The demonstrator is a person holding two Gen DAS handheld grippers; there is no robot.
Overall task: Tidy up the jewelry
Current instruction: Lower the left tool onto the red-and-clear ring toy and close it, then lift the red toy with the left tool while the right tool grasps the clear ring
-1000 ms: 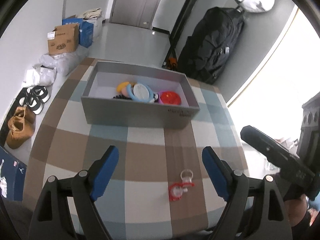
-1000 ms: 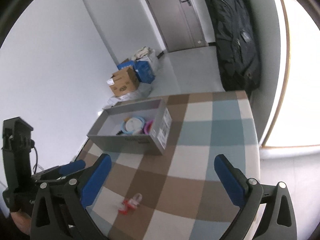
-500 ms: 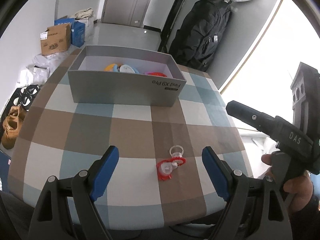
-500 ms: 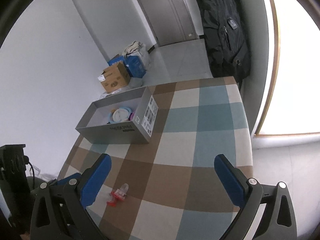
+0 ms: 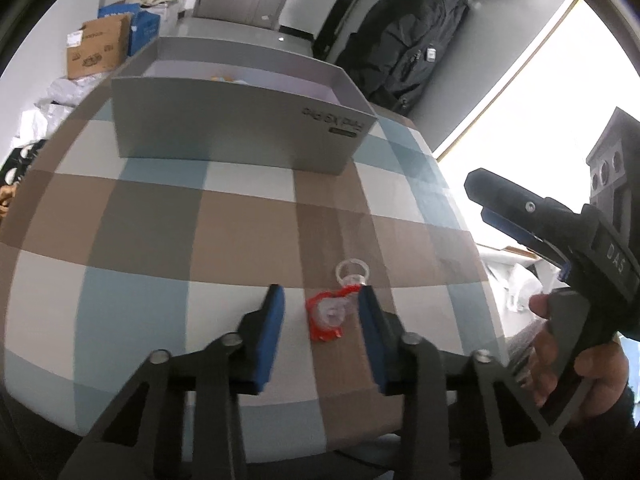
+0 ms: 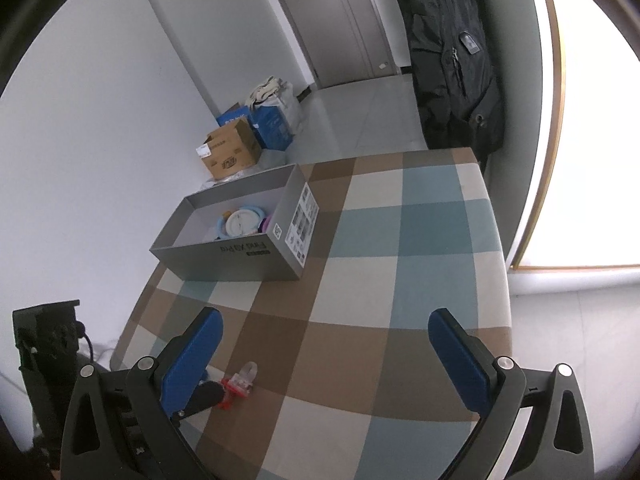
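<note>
So you're at the pick-up step; the left tongs (image 5: 320, 316) are down at the worktop (image 5: 152, 220) with the blue pads straddling the little red and clear jewelry piece (image 5: 330, 314), and the jaws sit partly drawn in but not clamped; there's still a gap on the left pad's side, while the right pad looks to be just touching the red edge, though it's hard to be sure through the fisheye. The right tongs (image 6: 324, 344) are spread wide and carry nothing, hovering above the check cloth off to the side.

The piece itself lies near the front edge of the worktop, well apart from the grey box (image 5: 240, 136); it looks like a small red plastic bit with a clear ring (image 5: 350, 270) poking out the far side; can't tell if those are one thing or two lying against each other. It's small and flat, so my guess is it'll want to skate or flip when squeezed.

Next move as I read it: centre the pads on the red part, finish the squeeze low to the cloth, lift, then carry it over to the box where the other colourful bits (image 6: 242, 222) already sit; watch that the clear ring comes along.
</note>
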